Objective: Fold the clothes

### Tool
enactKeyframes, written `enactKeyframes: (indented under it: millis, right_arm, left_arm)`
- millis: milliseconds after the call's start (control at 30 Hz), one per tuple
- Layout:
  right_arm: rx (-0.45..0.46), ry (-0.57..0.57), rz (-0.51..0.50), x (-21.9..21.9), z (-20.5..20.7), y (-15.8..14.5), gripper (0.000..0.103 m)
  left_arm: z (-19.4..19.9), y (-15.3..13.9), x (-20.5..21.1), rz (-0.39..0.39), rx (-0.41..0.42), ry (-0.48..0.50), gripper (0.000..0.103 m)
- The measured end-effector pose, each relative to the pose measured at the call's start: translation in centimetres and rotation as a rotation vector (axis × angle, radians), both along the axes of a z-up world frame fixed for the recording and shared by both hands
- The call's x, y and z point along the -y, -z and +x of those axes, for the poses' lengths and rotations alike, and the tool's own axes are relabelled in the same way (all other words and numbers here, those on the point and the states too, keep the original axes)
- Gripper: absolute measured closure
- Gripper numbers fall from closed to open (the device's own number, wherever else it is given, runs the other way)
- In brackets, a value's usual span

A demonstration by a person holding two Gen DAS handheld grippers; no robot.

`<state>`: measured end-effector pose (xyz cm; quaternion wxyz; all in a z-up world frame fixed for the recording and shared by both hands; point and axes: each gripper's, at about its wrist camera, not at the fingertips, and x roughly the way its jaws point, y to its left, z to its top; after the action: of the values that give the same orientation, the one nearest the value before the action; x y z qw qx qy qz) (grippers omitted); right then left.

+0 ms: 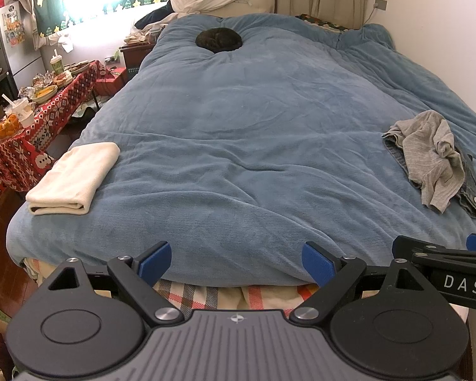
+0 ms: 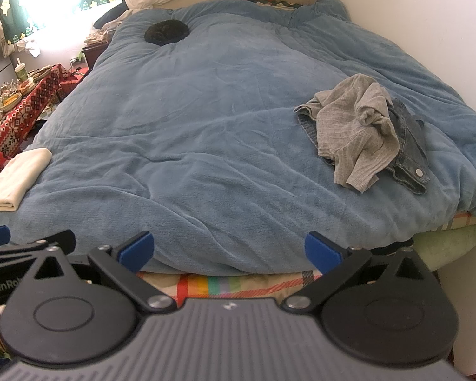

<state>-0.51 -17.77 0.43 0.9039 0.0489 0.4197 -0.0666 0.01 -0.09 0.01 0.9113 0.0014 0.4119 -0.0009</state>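
A crumpled grey knit top lies in a heap at the right of the right wrist frame, on the blue duvet, draped over a denim garment whose buttoned edge pokes out at the heap's lower right. In the left wrist view the same heap sits at the right edge of the frame. A cream garment, already folded into a neat rectangle, rests at the lower left of that frame, near the duvet's corner and well apart from the heap.

Both tools hang at the bottom of their frames over the foot of the bed. The left gripper has its blue fingers spread wide with nothing between them; the right gripper is likewise spread wide and empty.

A dark round cushion-like shape lies at the upper middle, and a table with a red patterned cloth stands at the left.
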Motion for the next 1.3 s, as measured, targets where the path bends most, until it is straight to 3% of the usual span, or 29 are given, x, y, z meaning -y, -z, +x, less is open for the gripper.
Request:
enactKeyframes:
  millis: [1300]
  right_arm:
    - [0.000,-0.001,-0.007,-0.01,0.24,0.00,0.001]
  left_arm:
    - [0.15,-0.03,0.00,0.001,0.001,0.000,0.013]
